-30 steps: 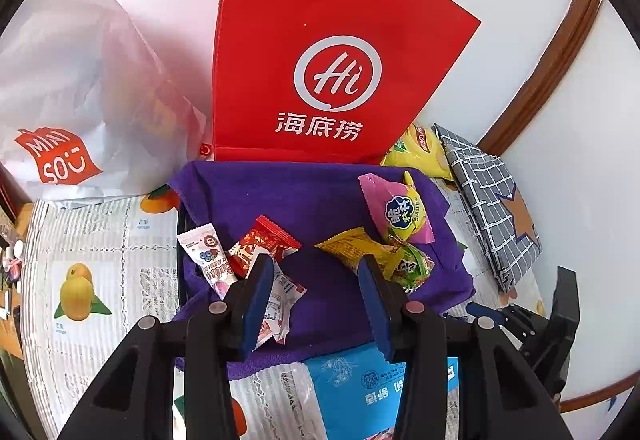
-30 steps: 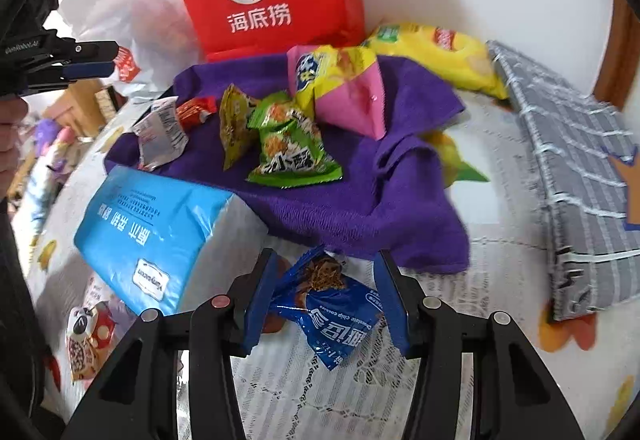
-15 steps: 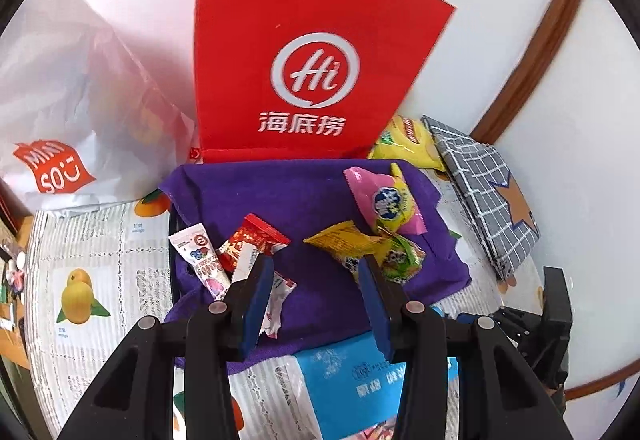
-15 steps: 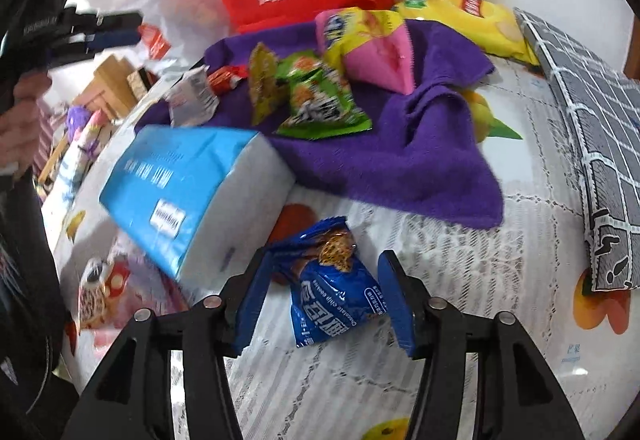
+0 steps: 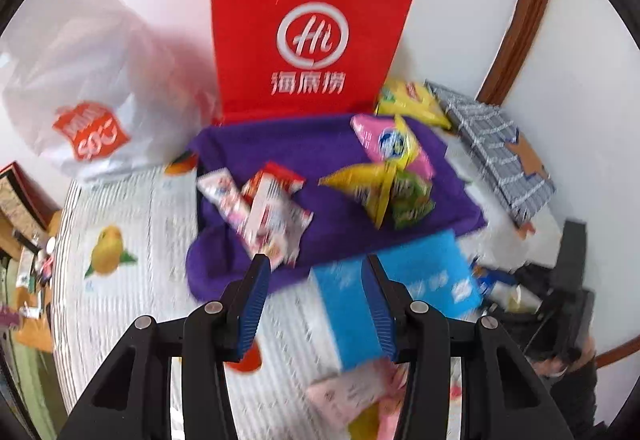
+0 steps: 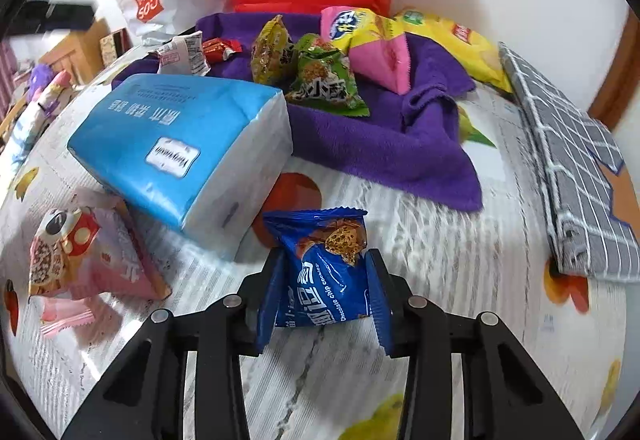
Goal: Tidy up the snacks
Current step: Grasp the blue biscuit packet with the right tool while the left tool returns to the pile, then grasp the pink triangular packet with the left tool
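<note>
A blue chocolate chip cookie packet [image 6: 328, 268] lies on the patterned tablecloth between the fingers of my right gripper [image 6: 326, 280]. The jaws stand close on both sides of it; I cannot tell whether they touch it. A purple cloth [image 6: 360, 136] [image 5: 320, 160] holds several snack packets: green [image 6: 328, 84], pink-yellow [image 6: 372, 44], red [image 6: 218, 48] and white [image 6: 182, 56]. My left gripper [image 5: 316, 300] is open and empty, above the tablecloth in front of the cloth, and its view is blurred.
A blue tissue pack [image 6: 176, 144] [image 5: 360, 300] lies left of the cookie packet. A pink snack bag [image 6: 88, 252] lies at the near left. A red paper bag [image 5: 312, 28], a white plastic bag [image 5: 80, 80], a yellow chips bag [image 6: 452, 40] and a grey checked cloth [image 6: 568, 168] are near the wall.
My right gripper has moved forward around the cookie packet and narrowed on it. My left gripper has pulled back and up, so the tissue pack now shows between its fingers.
</note>
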The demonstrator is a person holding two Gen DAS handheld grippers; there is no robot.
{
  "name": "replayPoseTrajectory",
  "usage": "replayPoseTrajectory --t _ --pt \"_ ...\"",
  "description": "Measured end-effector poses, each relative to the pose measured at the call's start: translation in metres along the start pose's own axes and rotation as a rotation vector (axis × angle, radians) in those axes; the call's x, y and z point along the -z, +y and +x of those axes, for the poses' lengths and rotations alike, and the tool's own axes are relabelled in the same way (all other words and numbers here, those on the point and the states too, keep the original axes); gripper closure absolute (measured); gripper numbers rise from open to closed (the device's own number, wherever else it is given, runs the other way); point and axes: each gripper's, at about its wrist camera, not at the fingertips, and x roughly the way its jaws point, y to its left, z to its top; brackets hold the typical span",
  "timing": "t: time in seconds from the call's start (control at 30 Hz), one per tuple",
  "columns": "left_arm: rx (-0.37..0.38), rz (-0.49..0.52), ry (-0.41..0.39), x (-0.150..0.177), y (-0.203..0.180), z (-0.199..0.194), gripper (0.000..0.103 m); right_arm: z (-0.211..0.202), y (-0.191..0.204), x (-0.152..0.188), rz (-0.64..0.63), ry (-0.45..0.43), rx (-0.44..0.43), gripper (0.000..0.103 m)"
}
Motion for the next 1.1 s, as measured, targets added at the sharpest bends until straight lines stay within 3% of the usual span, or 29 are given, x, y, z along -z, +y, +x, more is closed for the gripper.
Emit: replayPoseTrajectory --t 0.27,0.53,0.7,0.87,1.0,1.1 --pt "0.025 0.018 0.089 0.071 -0.001 0.017 0.058 -0.025 -0.003 0.039 0.116 -0.028 0.044 0.063" --pt "0.080 -0.043 0.183 0.099 -0.012 0.055 0.056 -0.035 -0.007 0.060 0.216 -0.086 0.051 0.063" --pt "0.090 -0.035 0.131 0.107 -0.020 0.057 0.042 -0.035 -0.001 0.062 0.193 -0.096 0.093 0.061" --pt "0.031 0.093 0.082 0.117 -0.040 0.060 0.027 -0.034 -0.003 0.064 0.200 -0.099 0.080 0.060" --pt "-0.020 0.128 0.058 0.118 -0.048 0.062 0.026 -0.034 -0.001 0.064 0.195 -0.098 0.082 0.059" --pt "-0.049 0.138 0.040 0.119 -0.048 0.063 0.032 -0.034 -0.001 0.064 0.198 -0.099 0.079 0.059"
